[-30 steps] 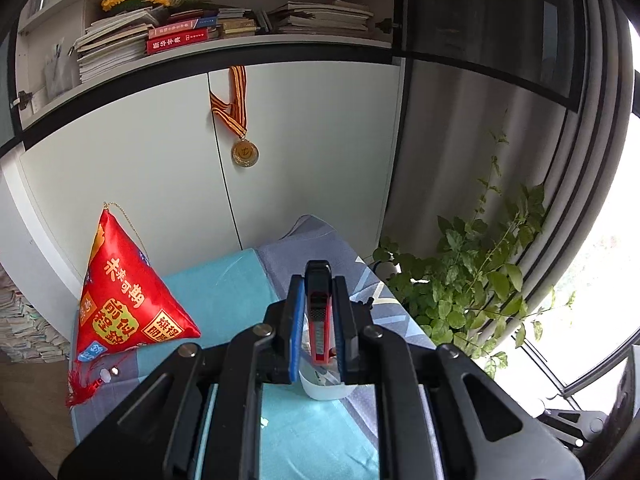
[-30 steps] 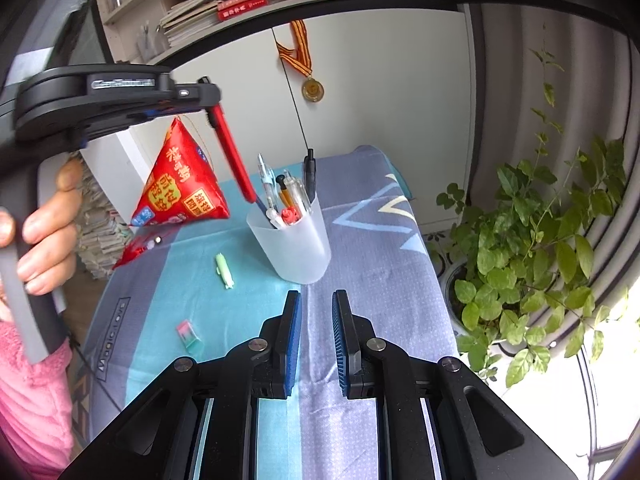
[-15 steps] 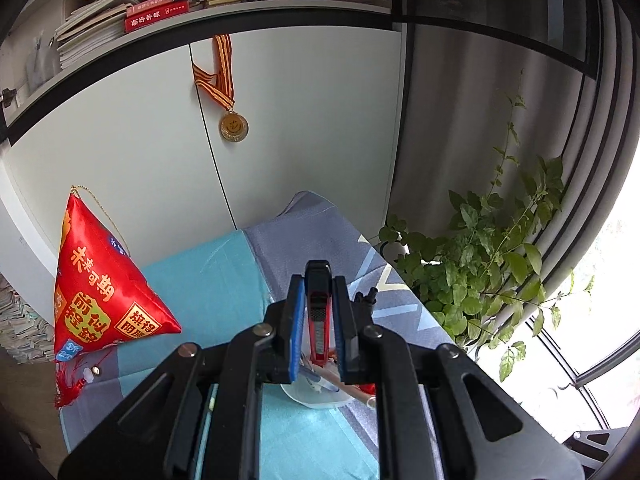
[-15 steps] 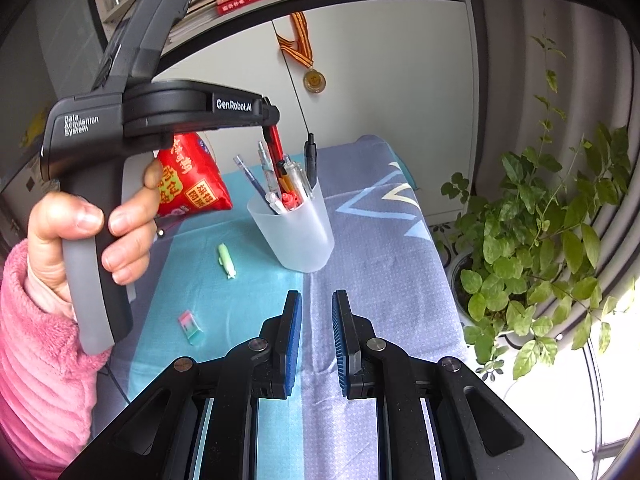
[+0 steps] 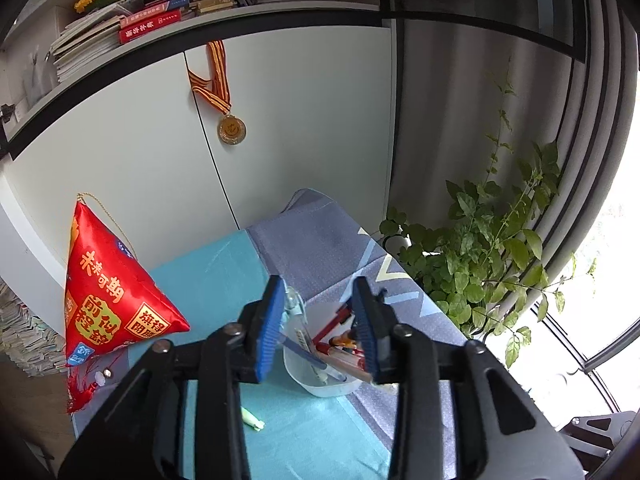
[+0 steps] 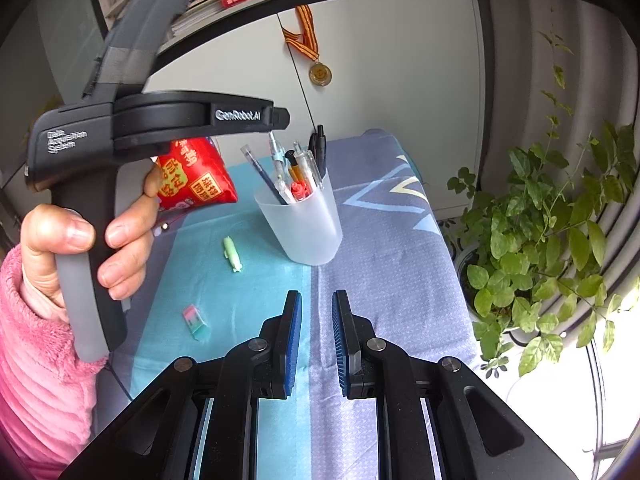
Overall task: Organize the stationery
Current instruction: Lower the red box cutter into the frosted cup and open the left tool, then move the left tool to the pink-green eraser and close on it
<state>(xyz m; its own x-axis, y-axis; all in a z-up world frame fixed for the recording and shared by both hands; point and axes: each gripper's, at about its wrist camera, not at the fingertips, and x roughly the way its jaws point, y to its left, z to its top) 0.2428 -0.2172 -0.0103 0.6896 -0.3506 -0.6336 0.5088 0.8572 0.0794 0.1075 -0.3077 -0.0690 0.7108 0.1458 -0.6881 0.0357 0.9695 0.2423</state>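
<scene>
While left gripper (image 5: 318, 320) gapes, pen cup (image 5: 320, 376) below

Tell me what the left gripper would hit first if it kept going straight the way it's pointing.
Probably the pens standing in the plastic cup: the open left gripper points down into it, just above. Exact depth is unclear.

Table w/ teal-and-grey-blue patterned cloth (image 6: 384, 256) carried a frosted translucent plastic cup (image 6: 308, 228) of pens, a pale green capsule-shaped eraser (image 6: 232, 254) beside it, a pink-and-teal eraser block (image 6: 196, 320) nearer, & a red satin pyramid pouch (image 5: 108, 292) at rear.
</scene>
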